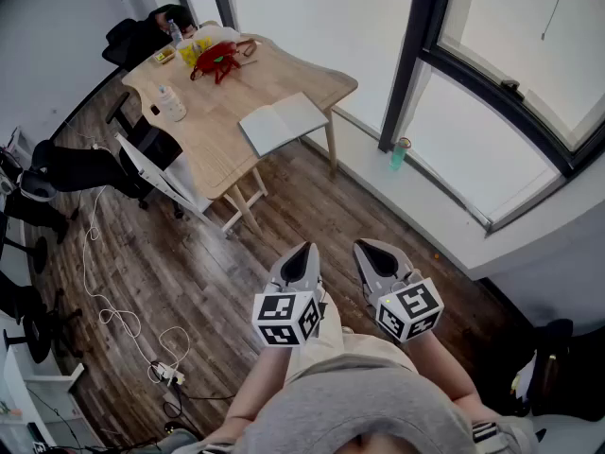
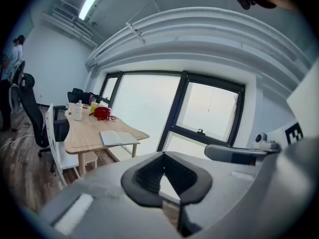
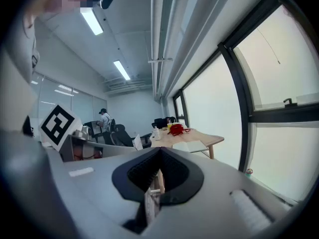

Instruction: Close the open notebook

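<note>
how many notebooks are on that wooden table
1: an open notebook lies flat at the table's near right corner, on the window side. The clutter at the far end is too small to rule out another one hidden there.

The notebook is white, the table light wood, the floor dark brown planks, the bottle green.
</note>
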`<action>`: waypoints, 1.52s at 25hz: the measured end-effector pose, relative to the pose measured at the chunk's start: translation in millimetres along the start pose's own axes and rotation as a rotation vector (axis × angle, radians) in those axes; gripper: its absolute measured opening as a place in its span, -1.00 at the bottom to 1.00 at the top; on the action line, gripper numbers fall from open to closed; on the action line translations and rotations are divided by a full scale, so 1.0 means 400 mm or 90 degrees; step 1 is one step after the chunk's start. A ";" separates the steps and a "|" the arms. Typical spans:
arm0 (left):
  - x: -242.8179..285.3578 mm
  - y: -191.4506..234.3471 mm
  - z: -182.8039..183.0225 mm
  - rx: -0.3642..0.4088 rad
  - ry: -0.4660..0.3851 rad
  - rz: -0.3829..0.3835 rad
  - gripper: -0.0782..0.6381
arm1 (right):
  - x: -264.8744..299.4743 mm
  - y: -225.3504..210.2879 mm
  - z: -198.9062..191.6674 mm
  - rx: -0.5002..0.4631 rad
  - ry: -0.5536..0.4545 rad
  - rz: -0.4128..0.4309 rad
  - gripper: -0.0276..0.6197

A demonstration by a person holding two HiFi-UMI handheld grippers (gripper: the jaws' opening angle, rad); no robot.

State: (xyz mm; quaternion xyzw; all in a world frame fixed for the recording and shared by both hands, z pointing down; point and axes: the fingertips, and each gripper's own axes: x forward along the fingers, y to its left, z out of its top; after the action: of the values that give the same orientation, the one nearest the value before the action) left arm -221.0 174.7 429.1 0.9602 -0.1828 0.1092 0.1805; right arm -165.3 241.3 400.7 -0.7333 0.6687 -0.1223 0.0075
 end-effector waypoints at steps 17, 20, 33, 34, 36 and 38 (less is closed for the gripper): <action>0.007 -0.053 0.012 0.012 -0.004 -0.015 -0.77 | -0.049 -0.022 0.011 -0.017 -0.003 0.004 -0.92; 0.036 -0.038 0.019 0.011 -0.002 -0.016 -0.77 | -0.018 -0.041 0.014 0.004 -0.009 0.012 -0.91; 0.255 0.076 0.093 0.012 0.021 -0.028 -0.77 | 0.190 -0.183 0.048 0.029 0.007 0.006 -0.91; 0.274 0.082 0.103 0.013 0.023 -0.031 -0.77 | 0.206 -0.195 0.054 0.030 0.008 0.004 -0.91; 0.311 0.092 0.123 0.015 0.026 -0.040 -0.77 | 0.237 -0.219 0.067 0.033 0.009 -0.003 -0.91; 0.344 0.105 0.144 0.018 0.029 -0.048 -0.77 | 0.267 -0.238 0.078 0.037 0.011 -0.008 -0.91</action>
State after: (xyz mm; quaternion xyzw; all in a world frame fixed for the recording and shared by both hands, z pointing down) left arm -104.0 73.3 427.4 0.9662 -0.1404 0.1269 0.1748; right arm -58.0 141.8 405.2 -0.7360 0.6602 -0.1482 0.0219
